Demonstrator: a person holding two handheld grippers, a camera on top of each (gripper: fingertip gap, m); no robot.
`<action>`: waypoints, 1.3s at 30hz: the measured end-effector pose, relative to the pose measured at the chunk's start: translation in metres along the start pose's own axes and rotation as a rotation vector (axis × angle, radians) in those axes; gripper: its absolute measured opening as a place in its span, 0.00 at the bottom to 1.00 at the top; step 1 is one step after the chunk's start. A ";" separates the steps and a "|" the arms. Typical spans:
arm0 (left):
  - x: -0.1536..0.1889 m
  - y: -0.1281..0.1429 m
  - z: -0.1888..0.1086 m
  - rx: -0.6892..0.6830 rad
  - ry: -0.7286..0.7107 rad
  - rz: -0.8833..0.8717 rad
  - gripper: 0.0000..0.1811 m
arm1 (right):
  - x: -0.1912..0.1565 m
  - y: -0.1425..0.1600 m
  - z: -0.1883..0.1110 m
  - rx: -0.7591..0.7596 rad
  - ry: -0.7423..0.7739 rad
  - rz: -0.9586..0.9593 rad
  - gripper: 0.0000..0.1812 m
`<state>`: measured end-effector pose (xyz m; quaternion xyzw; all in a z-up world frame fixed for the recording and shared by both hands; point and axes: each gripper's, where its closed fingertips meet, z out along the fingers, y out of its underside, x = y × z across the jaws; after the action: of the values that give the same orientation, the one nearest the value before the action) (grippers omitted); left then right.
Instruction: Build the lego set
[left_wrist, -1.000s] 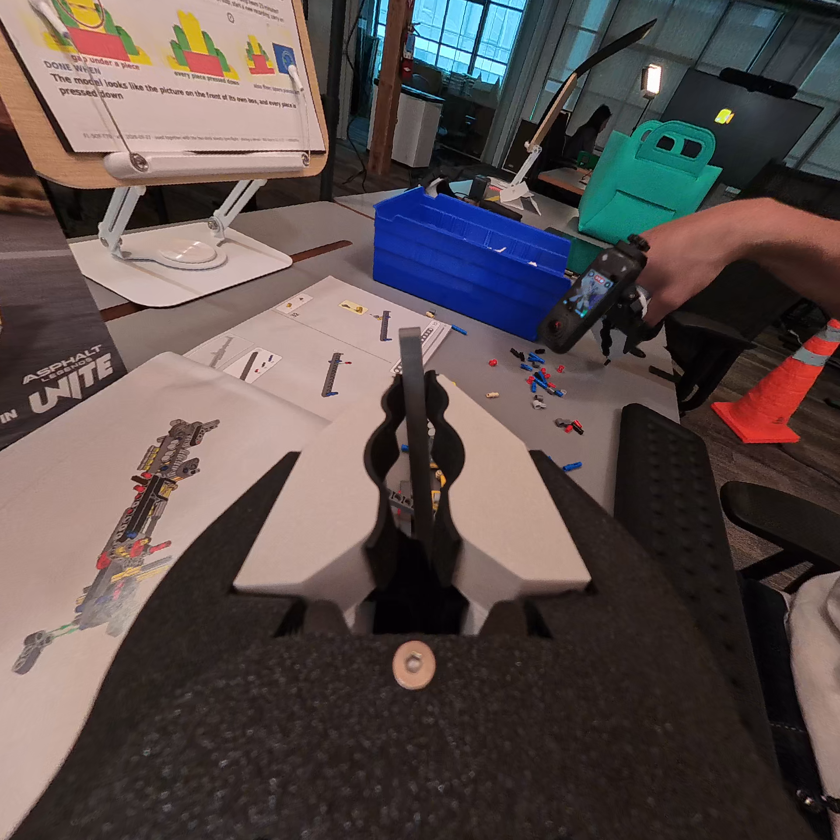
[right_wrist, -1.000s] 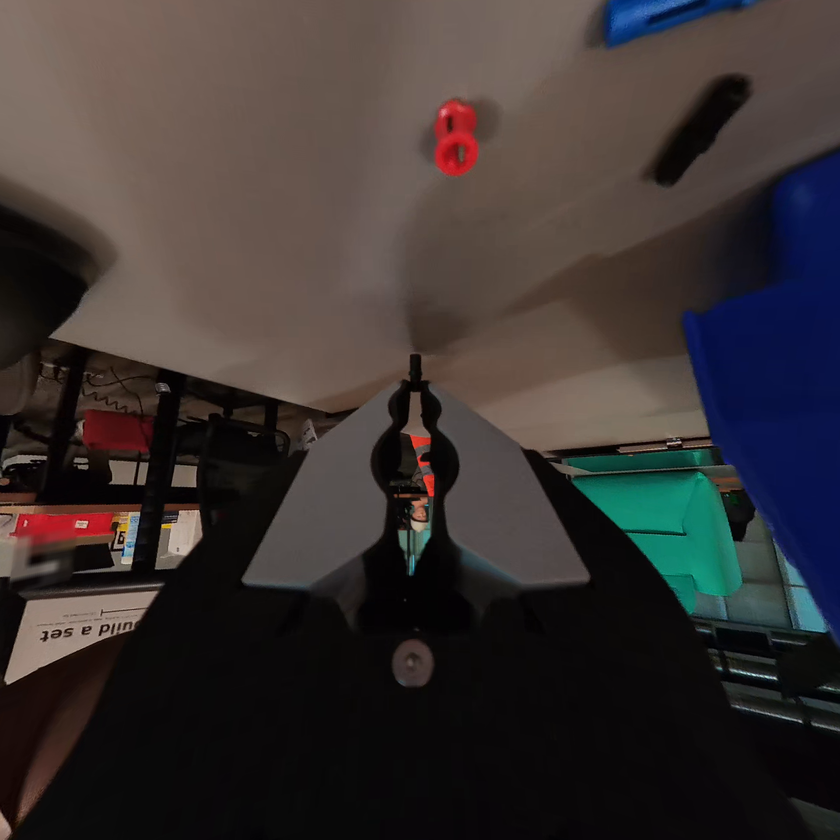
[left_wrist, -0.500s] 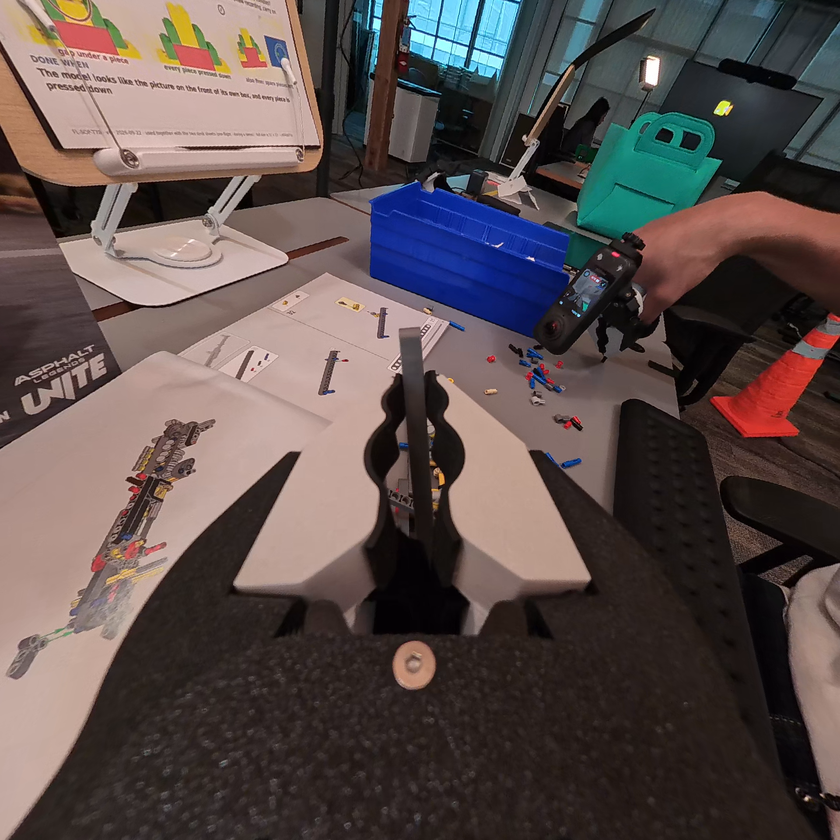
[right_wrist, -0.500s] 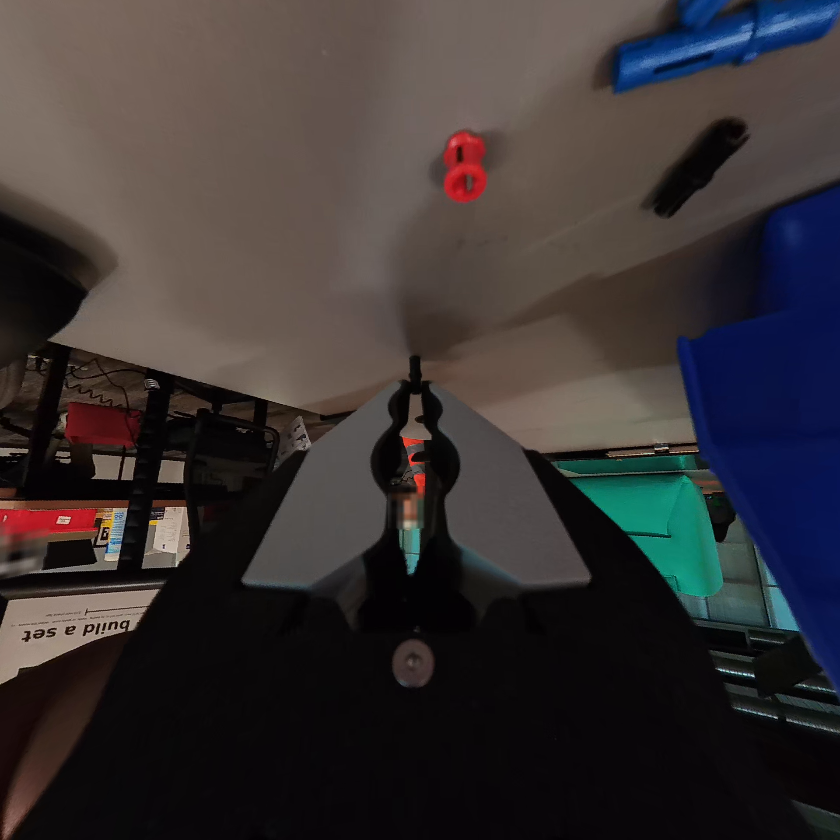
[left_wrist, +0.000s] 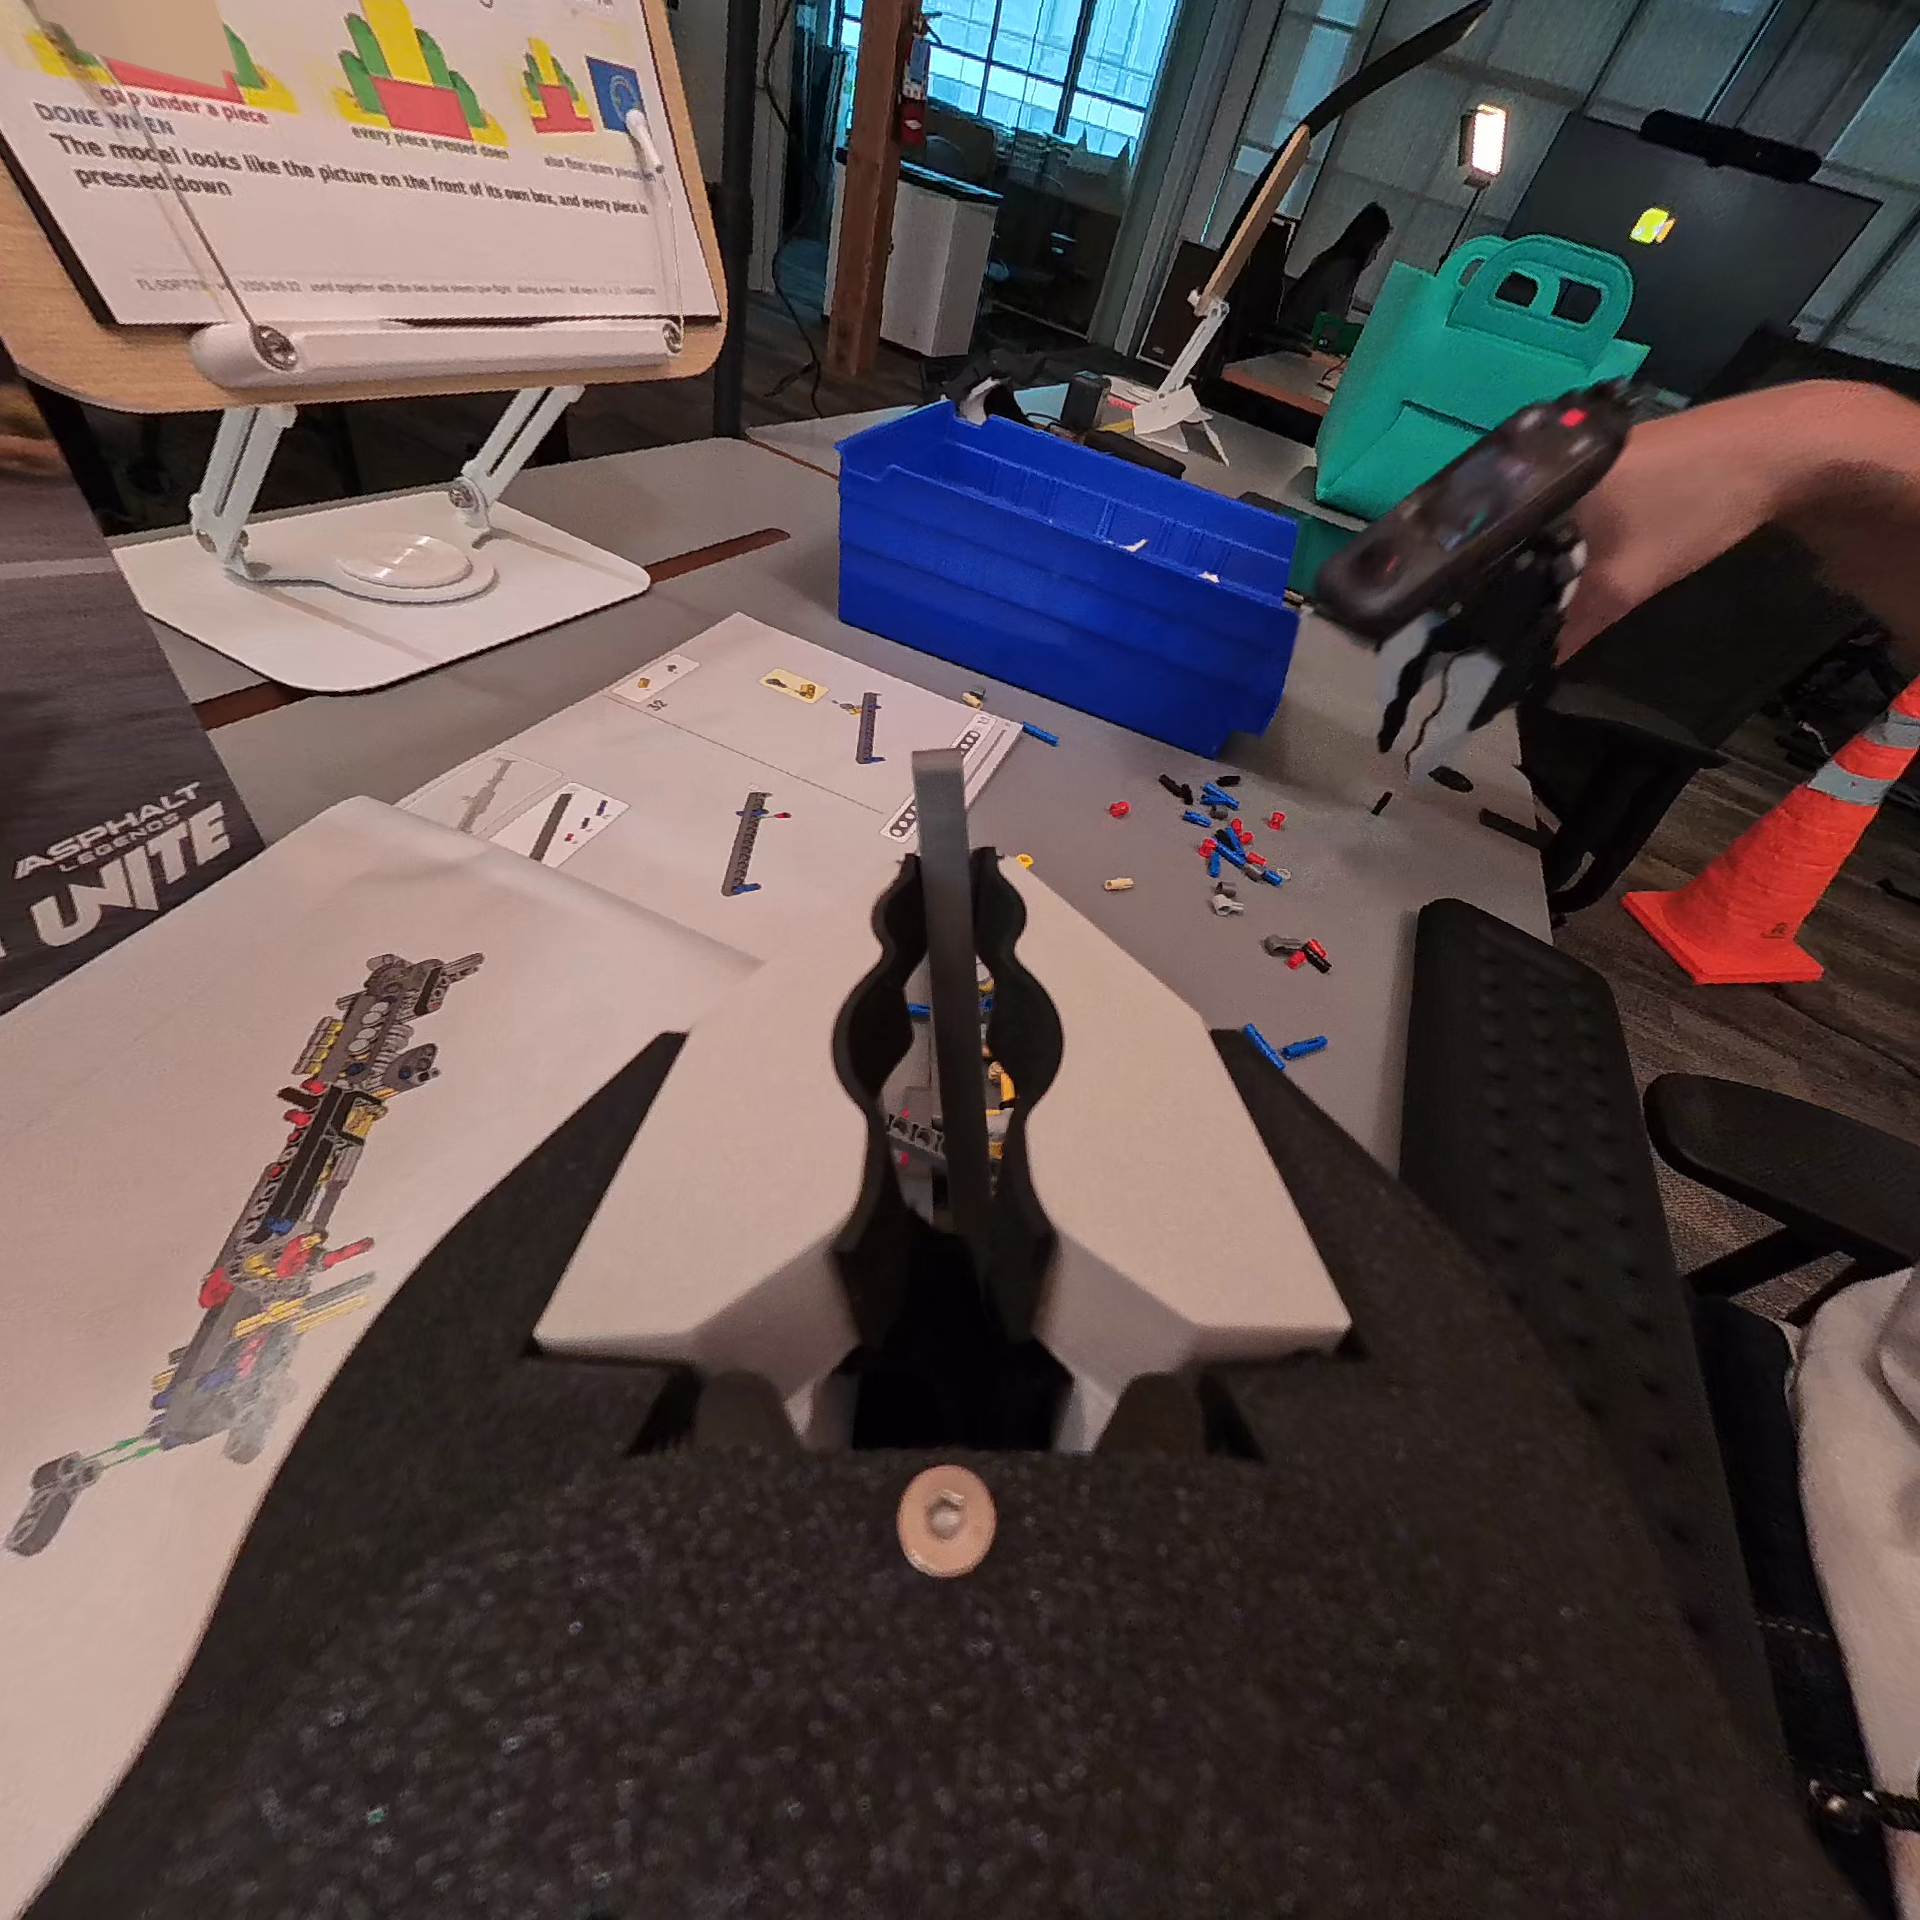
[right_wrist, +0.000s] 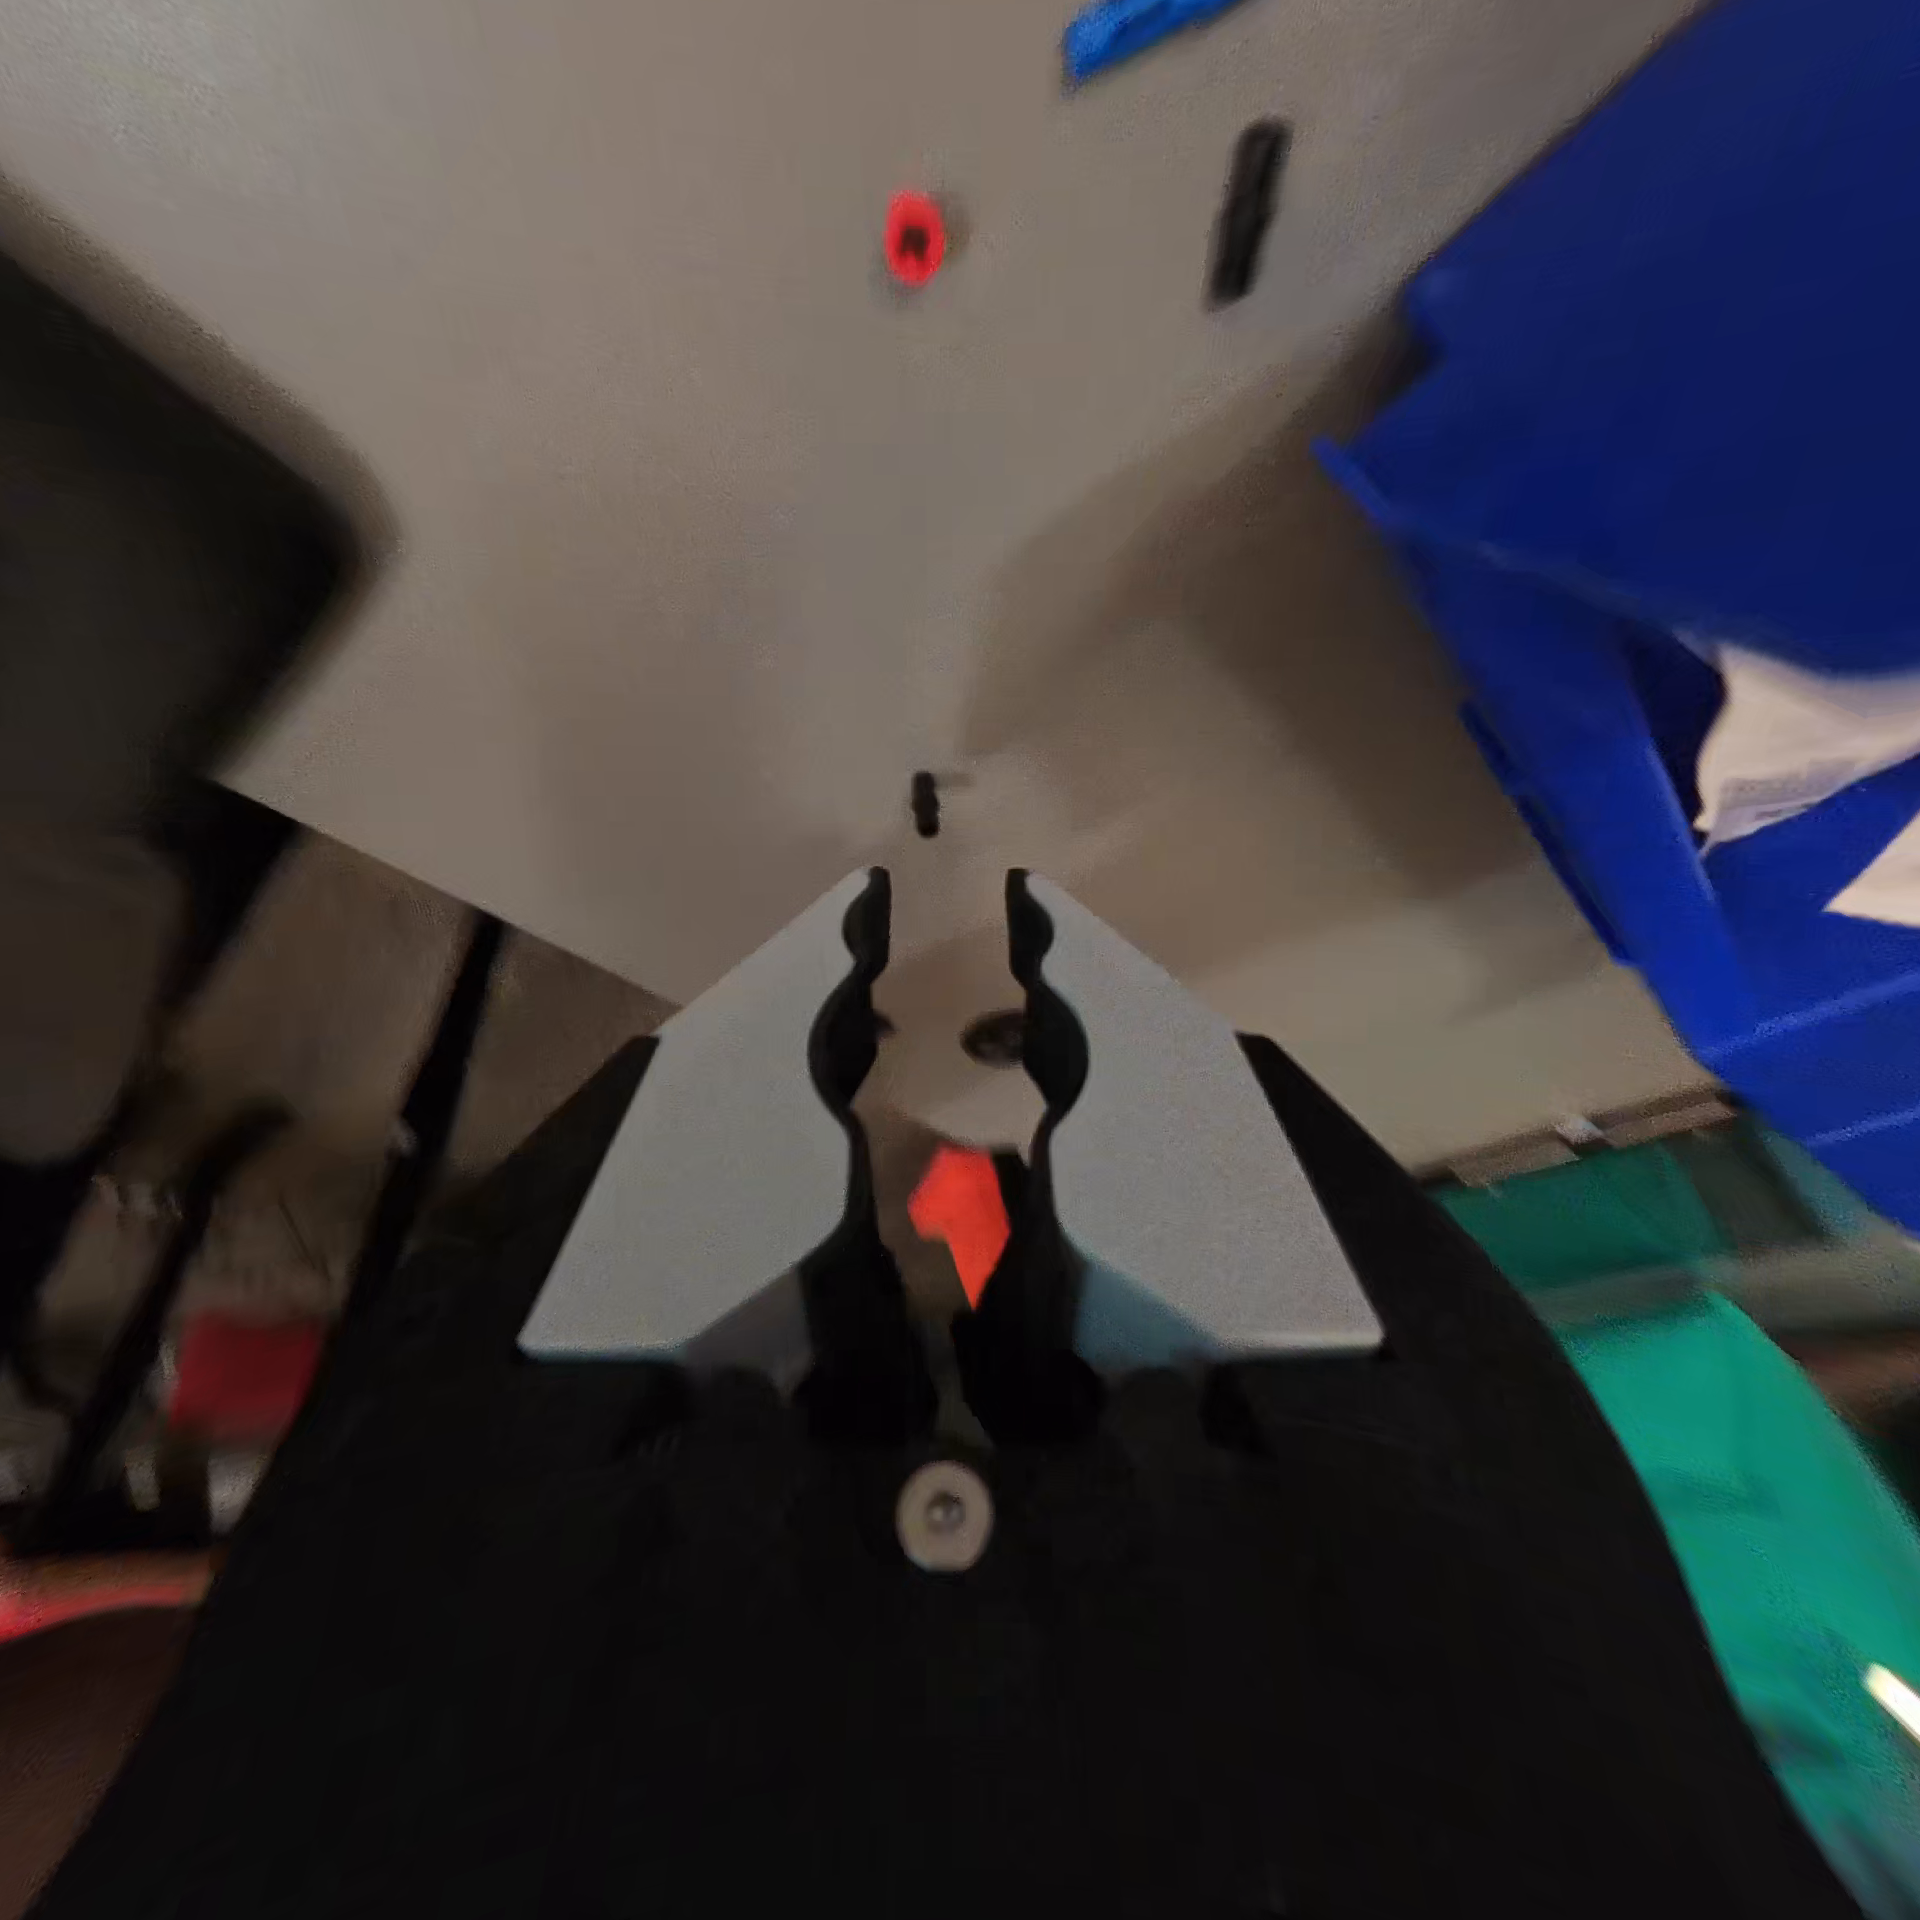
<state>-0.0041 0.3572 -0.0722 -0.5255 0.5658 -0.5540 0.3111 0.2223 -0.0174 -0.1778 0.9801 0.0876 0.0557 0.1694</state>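
Evenly lit left wrist view, daylight from the far windows (left_wrist: 1039, 73) plus one glaring lamp (left_wrist: 1484, 140), soft shadows only on the grey table (left_wrist: 1091, 821); sharp at centre, wide-angle bending toward the edges, motion smear over the right gripper (left_wrist: 1439, 717) at far right. Dimmer, warmer right wrist view, heavily motion-blurred: red piece (right_wrist: 912, 241) and black pin (right_wrist: 923, 802) smeared, blue bin (right_wrist: 1662, 468) streaked, background below the table edge out of focus. Broad soft shadow across the tabletop (right_wrist: 727, 468), dark vignetted corners.
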 end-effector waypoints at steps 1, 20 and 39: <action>0.000 -0.001 0.000 0.002 0.000 -0.001 0.04 | -0.002 -0.003 -0.007 0.141 -0.028 0.052 0.12; 0.012 0.006 0.007 -0.024 0.028 0.019 0.04 | -0.001 0.001 0.025 0.693 -0.066 0.313 0.11; 0.012 0.007 0.007 -0.031 0.029 0.020 0.04 | -0.002 -0.007 0.032 0.650 -0.099 0.274 0.05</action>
<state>-0.0019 0.3428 -0.0775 -0.5166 0.5839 -0.5497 0.3001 0.2237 -0.0216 -0.2099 0.9869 -0.0398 -0.0006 -0.1561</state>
